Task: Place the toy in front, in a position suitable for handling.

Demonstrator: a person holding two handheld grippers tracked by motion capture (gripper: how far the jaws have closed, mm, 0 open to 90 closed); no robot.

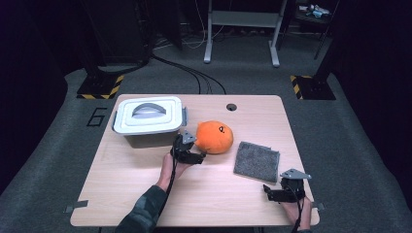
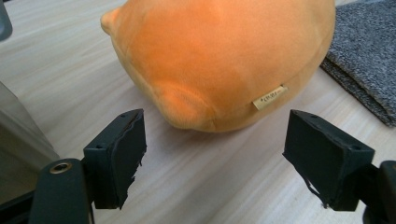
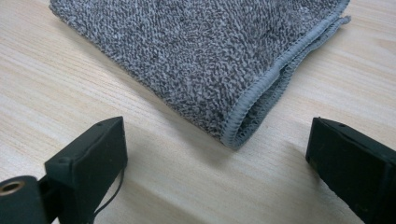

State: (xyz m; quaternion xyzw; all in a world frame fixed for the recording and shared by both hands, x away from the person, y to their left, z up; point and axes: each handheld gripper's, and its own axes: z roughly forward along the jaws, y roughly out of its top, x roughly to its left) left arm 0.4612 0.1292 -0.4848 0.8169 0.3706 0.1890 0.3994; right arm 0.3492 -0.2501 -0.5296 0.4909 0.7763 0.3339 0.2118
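Observation:
An orange plush toy [image 1: 214, 137] lies near the middle of the wooden table [image 1: 145, 184]. My left gripper [image 1: 200, 156] points at it from its left side and is open; in the left gripper view the plush toy [image 2: 219, 60] sits just beyond the two pads [image 2: 123, 154], apart from them, with nothing between the jaws. A folded grey cloth [image 1: 256, 161] lies right of the plush. My right gripper [image 1: 270, 193] rests near the table's front right, open, aimed at the cloth's hemmed corner [image 3: 243, 126], which lies a little ahead of its jaws.
A grey plastic box with a white handled lid [image 1: 148, 116] stands at the table's back left, close behind my left gripper. A small round hole [image 1: 231, 107] marks the tabletop at the back. Beyond the table stand a white desk frame [image 1: 243, 29] and floor cables.

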